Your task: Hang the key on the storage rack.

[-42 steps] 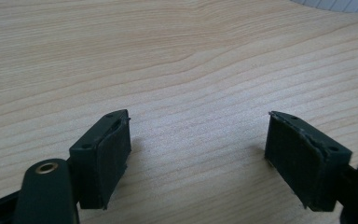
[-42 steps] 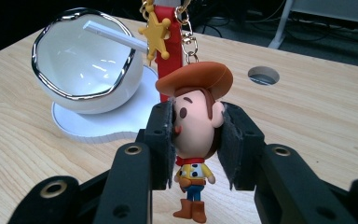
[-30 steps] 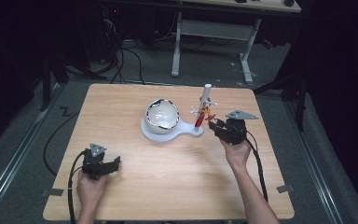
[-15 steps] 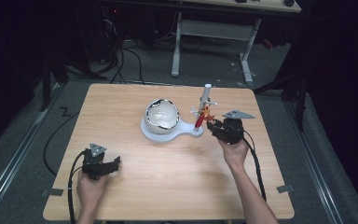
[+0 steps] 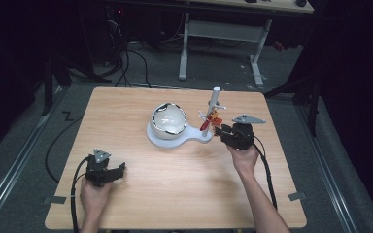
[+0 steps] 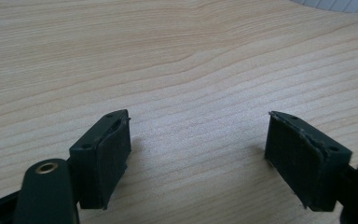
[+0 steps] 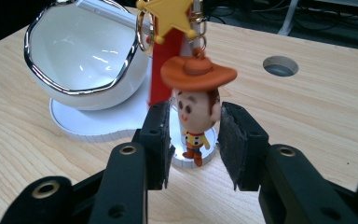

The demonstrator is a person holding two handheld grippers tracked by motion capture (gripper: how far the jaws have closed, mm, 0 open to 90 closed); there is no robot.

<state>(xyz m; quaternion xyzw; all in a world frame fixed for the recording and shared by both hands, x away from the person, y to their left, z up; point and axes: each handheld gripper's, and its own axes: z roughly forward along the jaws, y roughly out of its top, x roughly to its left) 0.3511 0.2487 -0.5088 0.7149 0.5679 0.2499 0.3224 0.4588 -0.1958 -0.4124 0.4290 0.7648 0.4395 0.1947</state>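
the cowboy figure keychain (image 7: pixel 196 112) hangs from the white stand (image 5: pixel 213 104) on the table (image 5: pixel 175 194), between the right claw (image 7: pixel 193 140) jaws, narrowly parted around it. the left claw (image 6: pixel 198 154) gapes wide over bare wood.

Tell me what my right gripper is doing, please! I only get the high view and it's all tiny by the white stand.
Observer: The right gripper has a little cowboy figure keychain hanging between its jaws.
Operator: Is it squeezing him?
Observer: Not clearly. The pads sit close on both sides of his head, with a slim gap visible.
Operator: What's he hanging from?
Observer: Metal rings, next to a yellow star charm, on the stand's post.
Operator: And my left gripper?
Observer: The left gripper has its jaws wide apart over bare wood, holding nothing.
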